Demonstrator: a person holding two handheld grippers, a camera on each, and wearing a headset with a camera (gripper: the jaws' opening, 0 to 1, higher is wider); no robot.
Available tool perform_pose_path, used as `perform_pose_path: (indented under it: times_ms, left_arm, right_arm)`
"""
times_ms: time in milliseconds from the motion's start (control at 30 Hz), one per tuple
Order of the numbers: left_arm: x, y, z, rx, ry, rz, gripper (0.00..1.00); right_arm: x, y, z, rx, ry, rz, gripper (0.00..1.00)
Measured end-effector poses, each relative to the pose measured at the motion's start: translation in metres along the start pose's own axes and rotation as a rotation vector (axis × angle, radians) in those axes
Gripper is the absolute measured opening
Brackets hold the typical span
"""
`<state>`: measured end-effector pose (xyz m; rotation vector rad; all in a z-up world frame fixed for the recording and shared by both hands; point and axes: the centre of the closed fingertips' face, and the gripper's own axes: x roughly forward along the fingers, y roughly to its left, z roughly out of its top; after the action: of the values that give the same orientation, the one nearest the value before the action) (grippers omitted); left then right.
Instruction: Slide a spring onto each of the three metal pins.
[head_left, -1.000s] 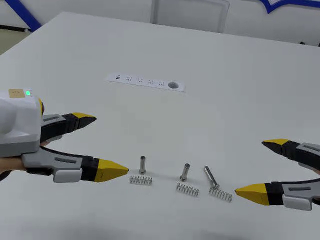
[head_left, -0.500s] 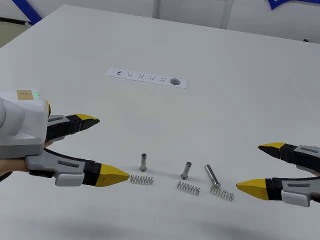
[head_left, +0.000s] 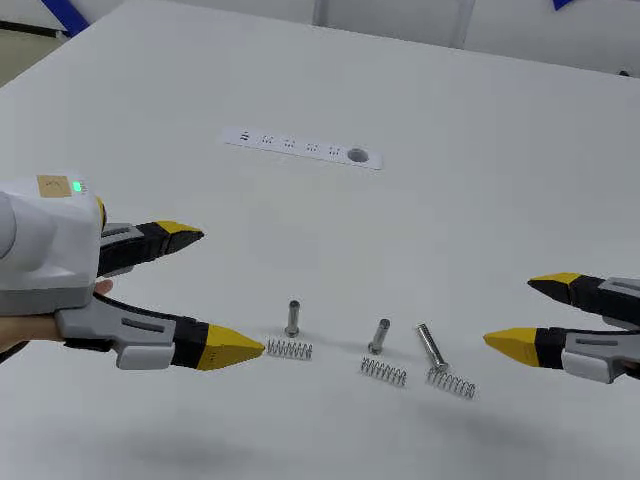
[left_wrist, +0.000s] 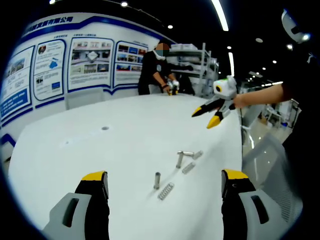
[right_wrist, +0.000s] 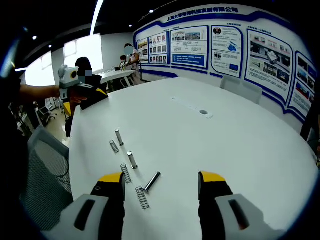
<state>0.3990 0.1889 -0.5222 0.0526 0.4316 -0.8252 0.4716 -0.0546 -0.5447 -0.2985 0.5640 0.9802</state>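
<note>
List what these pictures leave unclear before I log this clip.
- Head view: right tool, body cut off by the right edge.
- Head view: whether the rightmost pin lies flat or leans on its spring, too small.
- Right gripper view: wall posters, text too small and blurred.

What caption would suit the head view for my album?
Open left tongs and right tongs flank three pins and three loose springs on a white table.

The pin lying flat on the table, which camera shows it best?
The head view: it looks down on the lying pin, sharp and at full length. The right gripper view also shows it whole, close by but from a low angle. The left gripper view shows it small and far off.
</note>
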Motion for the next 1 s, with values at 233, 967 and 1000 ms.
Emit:
perform_pose_path:
  times_ms: [233, 967, 1000]
  left_arm:
    - [0.003, 0.0, -0.003, 0.005, 0.016, -0.005, 0.96]
    - [0.003, -0.011, -0.026, 0.002, 0.081, -0.03, 0.96]
    - [0.003, -0.011, -0.025, -0.002, 0.08, -0.03, 0.96]
  right_arm:
    - [0.009, -0.013, -0.005, 0.024, 0.027, -0.026, 0.55]
    - [0.091, 0.016, -0.032, 0.111, 0.174, 0.01, 0.3]
    - [0.093, 0.017, -0.035, 0.114, 0.183, 0.015, 0.29]
